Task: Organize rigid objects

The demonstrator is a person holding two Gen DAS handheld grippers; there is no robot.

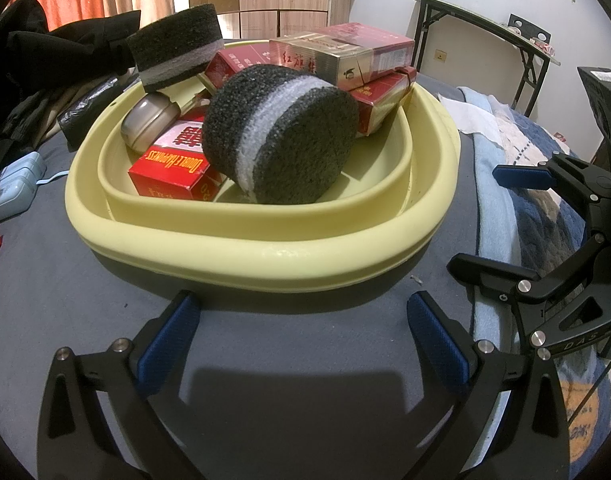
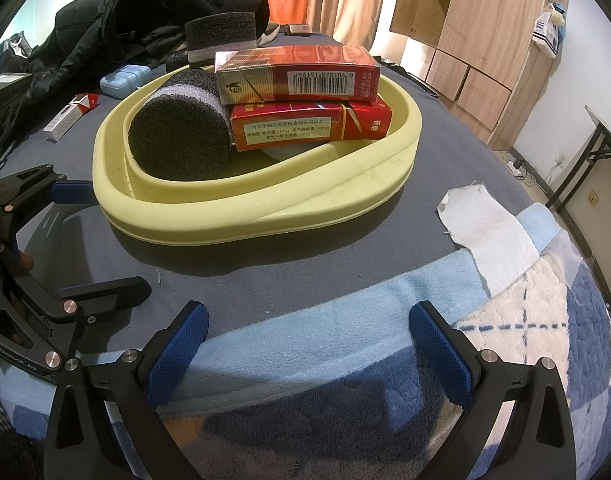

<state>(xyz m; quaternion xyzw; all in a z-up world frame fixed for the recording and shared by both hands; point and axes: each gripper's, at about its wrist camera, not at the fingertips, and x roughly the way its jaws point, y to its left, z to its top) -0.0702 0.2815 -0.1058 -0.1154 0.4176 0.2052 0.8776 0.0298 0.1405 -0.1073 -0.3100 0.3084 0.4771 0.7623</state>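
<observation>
Hovering wide open and empty before the pale yellow plastic basin [image 1: 241, 236], the left gripper [image 1: 301, 344] and right gripper [image 2: 309, 344] face its piled red cartons [image 2: 297, 76] and grey foam cylinders [image 1: 281, 136]; the unsteady stack probably calls for slow, steady placement.

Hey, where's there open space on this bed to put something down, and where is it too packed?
Free: the grey sheet between the yellow basin and the open left gripper, and the strip between the basin and the white cloth. Crowded: the basin itself, stacked with cigarette boxes and foam rolls, and the black clothing behind it.
</observation>
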